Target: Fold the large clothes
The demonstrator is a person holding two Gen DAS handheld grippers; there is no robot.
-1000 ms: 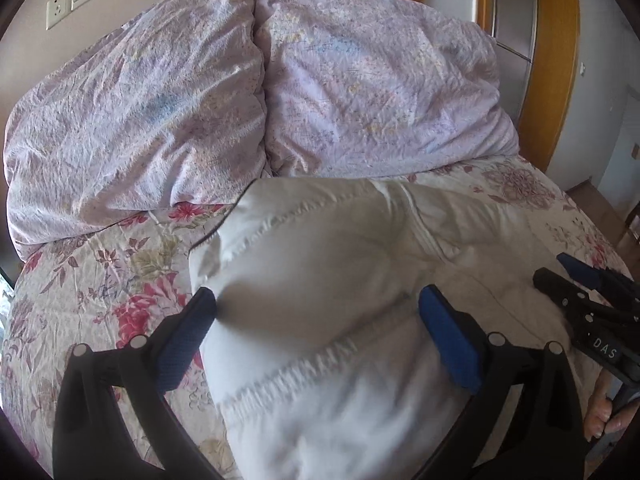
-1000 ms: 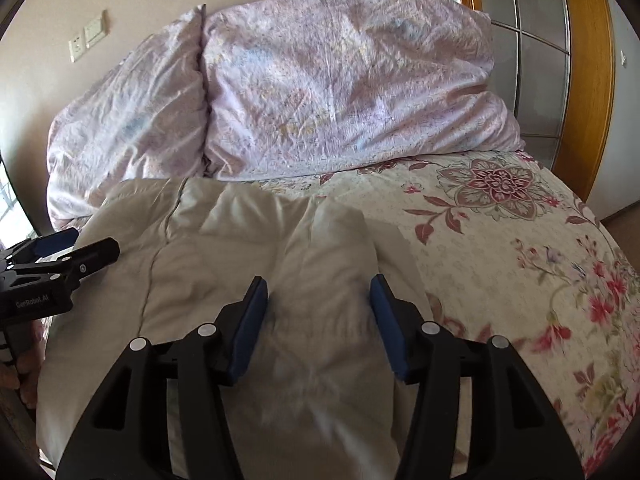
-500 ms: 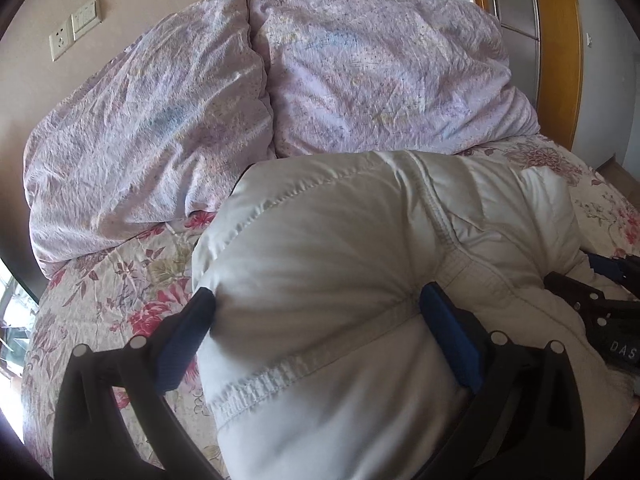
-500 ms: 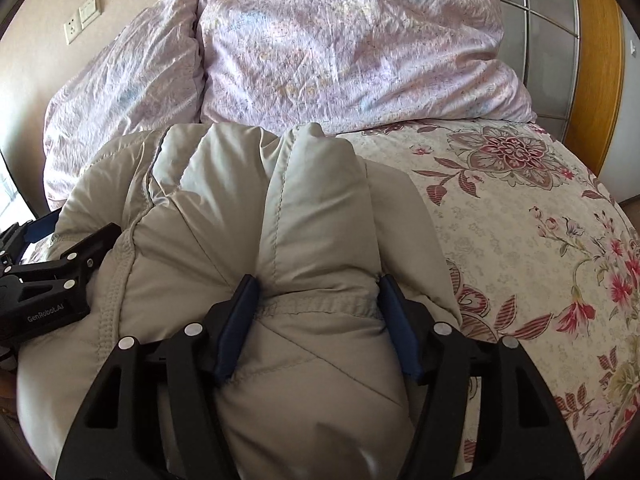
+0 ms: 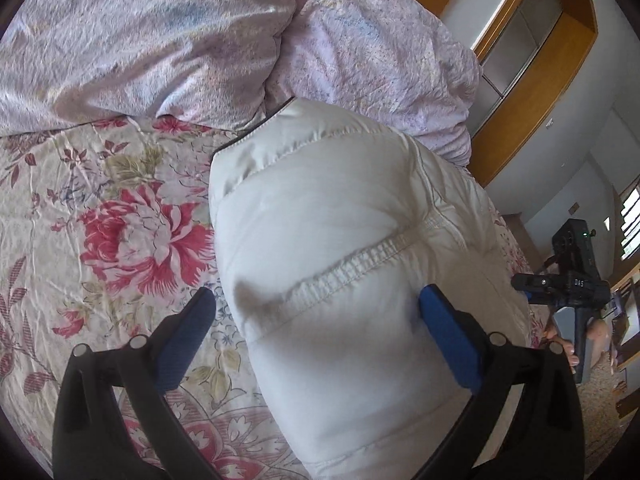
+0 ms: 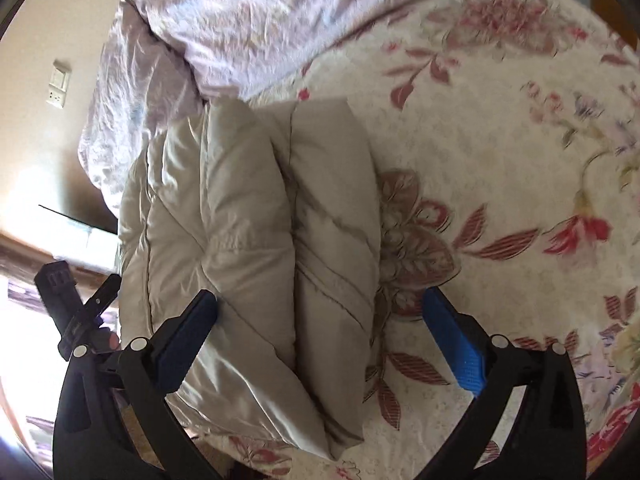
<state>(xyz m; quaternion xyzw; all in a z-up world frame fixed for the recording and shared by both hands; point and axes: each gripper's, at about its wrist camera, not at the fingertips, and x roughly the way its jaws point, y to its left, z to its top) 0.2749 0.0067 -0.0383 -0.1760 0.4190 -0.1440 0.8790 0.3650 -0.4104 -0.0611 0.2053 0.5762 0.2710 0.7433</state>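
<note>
The left tongs (image 5: 316,320) are spread wide, their blue pads (image 5: 448,340) standing apart on either side of a puffy white down jacket (image 5: 332,248). The jacket bulges up between the two pads; whether either pad actually presses the fabric cannot be told from the left wrist view. A gathered, stitched seam (image 5: 352,264) runs across the jacket just ahead of the left tongs, and a dark-edged corner of the garment (image 5: 256,136) lies farther ahead, close to the pillows. To the left of the left tongs the floral bedspread (image 5: 104,220) lies bare, with a large red flower print. Two lilac pillows (image 5: 160,40) sit well ahead, beyond the jacket. Off to the right of the left tongs, past the jacket's edge, the right tongs (image 5: 568,280) show as a black device held in a hand (image 5: 580,340).

In the right wrist view the right tongs (image 6: 320,320) are also spread wide. The folded jacket (image 6: 256,240) lies between and ahead of them, shifted toward the left pad (image 6: 188,336), which sits right at the jacket's side; the right pad (image 6: 456,344) is apart from the fabric, over the bedspread (image 6: 500,140). The jacket shows two padded rolls side by side with a crease between them. The pillows (image 6: 240,20) are far ahead, and the left tongs (image 6: 80,312) appear off to the left, beside the jacket's edge. A wall socket (image 6: 58,84) sits on the wall at far left.
</note>
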